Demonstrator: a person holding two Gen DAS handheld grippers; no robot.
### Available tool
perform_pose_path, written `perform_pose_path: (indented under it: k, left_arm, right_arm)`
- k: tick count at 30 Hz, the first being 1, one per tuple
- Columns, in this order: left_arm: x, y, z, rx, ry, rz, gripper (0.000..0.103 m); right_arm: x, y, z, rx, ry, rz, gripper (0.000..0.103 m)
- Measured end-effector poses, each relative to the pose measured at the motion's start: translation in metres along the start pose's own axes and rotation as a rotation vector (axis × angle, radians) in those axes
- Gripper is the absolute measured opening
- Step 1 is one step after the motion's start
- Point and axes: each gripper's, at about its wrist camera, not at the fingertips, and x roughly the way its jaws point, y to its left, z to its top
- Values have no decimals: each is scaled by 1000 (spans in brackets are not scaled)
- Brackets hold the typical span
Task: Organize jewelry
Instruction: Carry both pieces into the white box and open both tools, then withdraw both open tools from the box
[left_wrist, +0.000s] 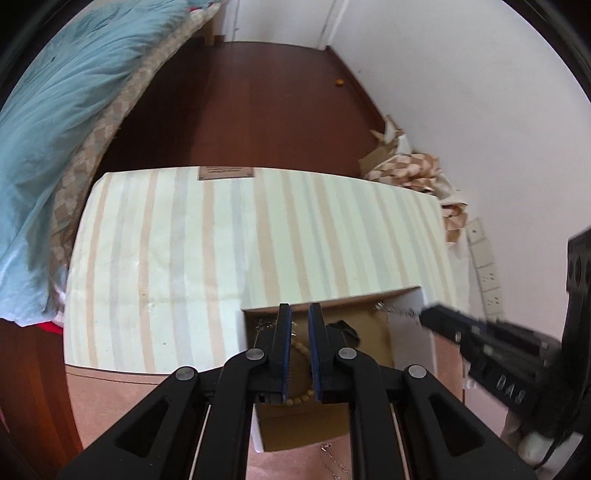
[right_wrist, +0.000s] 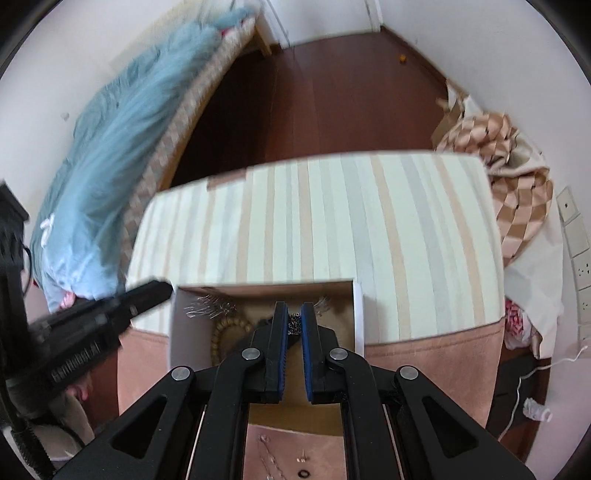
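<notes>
An open cardboard box (right_wrist: 357, 314) with white walls sits on the pink surface; it also shows in the left wrist view (left_wrist: 406, 325). Inside lie a wooden bead bracelet (right_wrist: 225, 332), silver chains (right_wrist: 210, 306) and a dark item (left_wrist: 343, 328). My right gripper (right_wrist: 294, 317) is over the box, its jaws nearly closed on a dark metal chain (right_wrist: 294, 325). My left gripper (left_wrist: 299, 325) hovers over the box with a narrow gap, empty, the bead bracelet (left_wrist: 301, 350) seen below it. Small loose pieces (right_wrist: 303, 459) lie on the pink surface in front.
A striped cream cushion (left_wrist: 229, 251) lies behind the box. A bed with a blue duvet (left_wrist: 55, 122) is at the left. Crumpled checked fabric and cardboard (right_wrist: 517, 184) lie at the right by the wall. Wall sockets (right_wrist: 580, 251) and a white cable are at the far right.
</notes>
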Motion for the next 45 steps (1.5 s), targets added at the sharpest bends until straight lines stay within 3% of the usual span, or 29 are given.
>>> perform_pose_path:
  k: [2,3,5,6,7,12,14,16,21,31,45]
  left_arm:
    - [0,0,2,-6,4,36,11]
    - [-1,-1,3,-1,3,49,19]
    - [-7,-1,1,11,-22,84,46]
    - [-9,-1,0,9,-34,98,67]
    - [-13,1,-2,5,-50,111,71]
    - [-22,11,-13,-19,-61,153,71]
    - [-27,15,-23,-32,-75,168,74]
    - [-31,17,-34,-36,-90,187,90]
    - [-33,14,-58,-27,-108,250,101]
    - [-39,11,-91,-44,-98,259,101]
    - [-99,-10,-116,-29,-182,292,101]
  right_arm:
    - [6,-2,-2,-8,46,-10,9]
    - [7,-2,-4,-10,62,-23,11]
    - [6,-2,-10,-21,69,-29,36]
    - [4,-2,-12,-26,63,-37,42]
    - [1,-2,-14,-33,61,-45,53]
    - [-12,-2,-24,-40,38,-76,57]
    - [-18,-2,-28,-45,23,-102,72]
    - [-23,2,-32,-61,3,-143,78]
    - [-22,3,-50,-82,-15,-255,95]
    - [-18,3,-76,-84,-11,-302,98]
    - [-84,22,-100,-102,-123,-280,98]
